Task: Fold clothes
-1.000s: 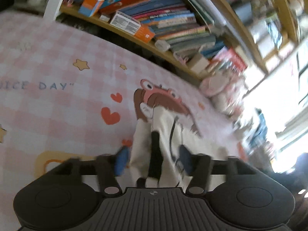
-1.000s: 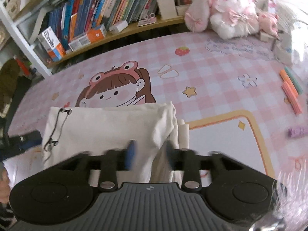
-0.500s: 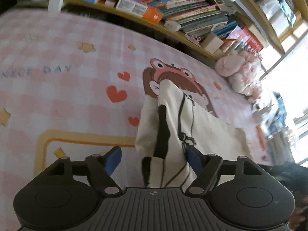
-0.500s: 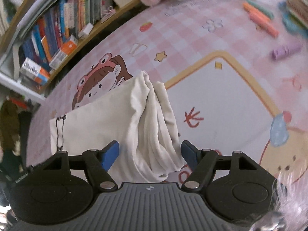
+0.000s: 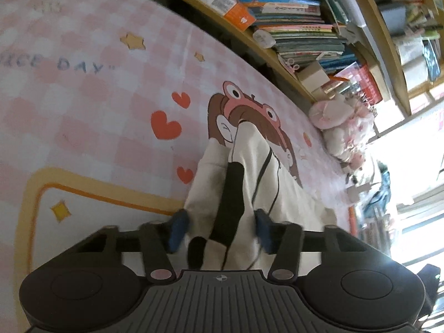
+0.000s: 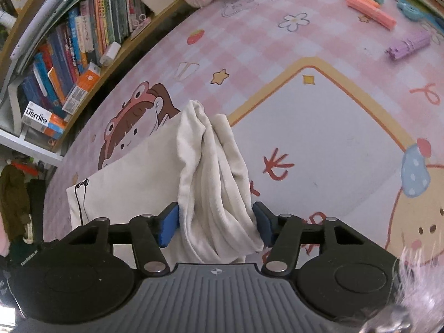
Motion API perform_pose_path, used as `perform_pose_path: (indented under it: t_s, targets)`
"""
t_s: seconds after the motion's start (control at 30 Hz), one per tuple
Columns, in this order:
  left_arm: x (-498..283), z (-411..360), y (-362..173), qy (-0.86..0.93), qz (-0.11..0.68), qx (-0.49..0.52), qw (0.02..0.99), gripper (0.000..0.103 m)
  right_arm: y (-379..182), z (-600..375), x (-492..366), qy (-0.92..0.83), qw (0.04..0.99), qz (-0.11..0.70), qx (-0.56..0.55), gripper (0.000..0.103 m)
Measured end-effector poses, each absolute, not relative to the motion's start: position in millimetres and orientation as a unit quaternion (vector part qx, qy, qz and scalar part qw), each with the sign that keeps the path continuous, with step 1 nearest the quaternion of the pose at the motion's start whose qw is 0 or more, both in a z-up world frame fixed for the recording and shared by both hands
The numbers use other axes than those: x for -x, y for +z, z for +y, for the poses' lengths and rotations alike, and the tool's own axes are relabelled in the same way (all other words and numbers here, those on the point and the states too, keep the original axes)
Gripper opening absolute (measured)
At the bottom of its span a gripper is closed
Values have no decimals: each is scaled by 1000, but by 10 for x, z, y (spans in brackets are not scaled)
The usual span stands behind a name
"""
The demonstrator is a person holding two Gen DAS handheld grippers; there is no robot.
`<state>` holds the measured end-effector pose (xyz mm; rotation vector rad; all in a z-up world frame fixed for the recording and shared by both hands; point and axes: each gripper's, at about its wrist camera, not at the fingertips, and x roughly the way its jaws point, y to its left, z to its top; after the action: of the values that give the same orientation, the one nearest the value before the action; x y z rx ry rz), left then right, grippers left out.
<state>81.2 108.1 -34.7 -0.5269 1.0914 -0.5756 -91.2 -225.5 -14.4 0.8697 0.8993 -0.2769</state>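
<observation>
Two grippers sit nearest you, each with the cream garment (image 6: 211,183) between its blue fingers. Your right gripper (image 6: 215,223) is closing on a bunched edge of cloth, pads touching the folds on both sides. Your left gripper (image 5: 220,230) is closing too, around the end with the black band; blur hides whether its pads press yet. The garment lies partly folded on the pink checked mat (image 6: 277,63) covering the worktop. Beyond it, highlighter pens (image 6: 366,5) lie on the mat, and farthest back stands a bookshelf (image 5: 277,14).
</observation>
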Motion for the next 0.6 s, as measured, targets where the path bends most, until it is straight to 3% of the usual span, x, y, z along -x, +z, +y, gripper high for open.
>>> perform_pose_path:
  t_s: [0.13, 0.2, 0.5, 0.57, 0.6]
  targets:
    - [-772, 1013, -330, -264, 506, 236, 787, 22, -8, -2109, 837, -109, 835, 424, -333, 21]
    - [-700, 969, -247, -269, 491, 222, 798, 16, 116, -2007, 827, -96, 859, 418, -281, 17]
    - [-526, 945, -159, -270, 470, 227, 809, 16, 158, -2125, 841, -68, 862, 412, -288, 17]
    - [-538, 954, -182, -259, 475, 232, 809, 20, 105, -2219, 826, -63, 849, 419, -315, 23]
    - [-547, 955, -193, -254, 477, 234, 808, 27, 78, -2266, 823, -62, 842, 422, -330, 29]
